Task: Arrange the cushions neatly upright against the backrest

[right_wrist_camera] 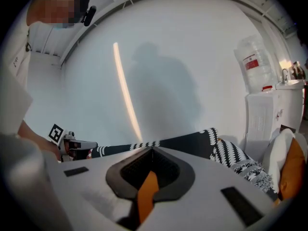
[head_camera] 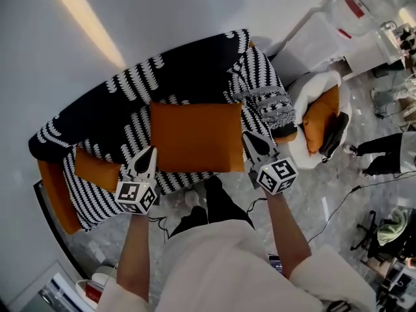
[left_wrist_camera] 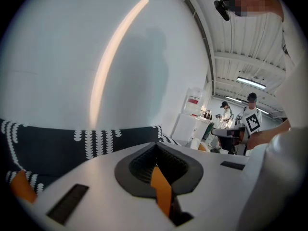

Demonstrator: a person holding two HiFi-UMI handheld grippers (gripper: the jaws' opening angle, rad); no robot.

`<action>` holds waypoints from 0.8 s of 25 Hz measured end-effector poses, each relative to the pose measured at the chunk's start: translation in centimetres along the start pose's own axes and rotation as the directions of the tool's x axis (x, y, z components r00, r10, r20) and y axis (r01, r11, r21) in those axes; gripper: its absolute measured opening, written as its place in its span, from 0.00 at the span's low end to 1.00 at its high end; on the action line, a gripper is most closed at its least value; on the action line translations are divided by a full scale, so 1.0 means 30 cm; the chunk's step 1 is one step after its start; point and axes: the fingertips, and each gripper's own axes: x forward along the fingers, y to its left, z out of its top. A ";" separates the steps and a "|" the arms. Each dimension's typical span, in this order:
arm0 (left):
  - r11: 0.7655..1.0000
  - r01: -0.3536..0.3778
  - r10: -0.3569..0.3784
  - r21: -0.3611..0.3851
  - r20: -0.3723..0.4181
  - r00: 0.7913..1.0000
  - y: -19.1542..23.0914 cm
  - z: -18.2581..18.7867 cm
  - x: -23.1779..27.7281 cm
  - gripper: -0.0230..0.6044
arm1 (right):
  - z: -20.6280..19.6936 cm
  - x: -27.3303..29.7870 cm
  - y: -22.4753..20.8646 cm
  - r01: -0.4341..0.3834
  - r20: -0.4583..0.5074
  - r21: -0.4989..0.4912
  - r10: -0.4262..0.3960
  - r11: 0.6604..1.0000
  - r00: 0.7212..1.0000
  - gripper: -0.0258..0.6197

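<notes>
Head view: left gripper (head_camera: 147, 156) and right gripper (head_camera: 252, 140) jaws clamp the side edges of the orange rectangular fabric cushion (head_camera: 197, 137) spanning between them; it is probably soft and light.

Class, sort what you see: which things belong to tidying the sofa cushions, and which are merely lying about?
Part of the job:
- large orange rectangular fabric cushion, pinched by the left gripper and right gripper
- small orange fabric cushion
- black-and-white patterned sofa backrest

Just lying about:
- white padded armchair
- clear plastic water bottle
</notes>
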 end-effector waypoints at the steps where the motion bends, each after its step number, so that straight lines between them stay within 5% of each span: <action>1: 1.000 -0.007 0.007 -0.001 -0.013 1.000 0.013 -0.002 0.042 0.07 | -0.003 0.028 -0.048 0.004 -0.009 0.008 -0.004 1.000 1.000 0.08; 12: 0.993 -0.104 0.111 0.047 -0.165 0.980 0.169 -0.045 0.453 0.07 | -0.139 0.356 -0.401 -0.031 -0.147 0.054 0.038 0.998 0.988 0.08; 20: 0.983 -0.179 0.183 0.039 -0.294 0.938 0.341 -0.233 0.609 0.06 | -0.372 0.500 -0.529 0.000 -0.295 0.055 0.016 0.998 0.956 0.08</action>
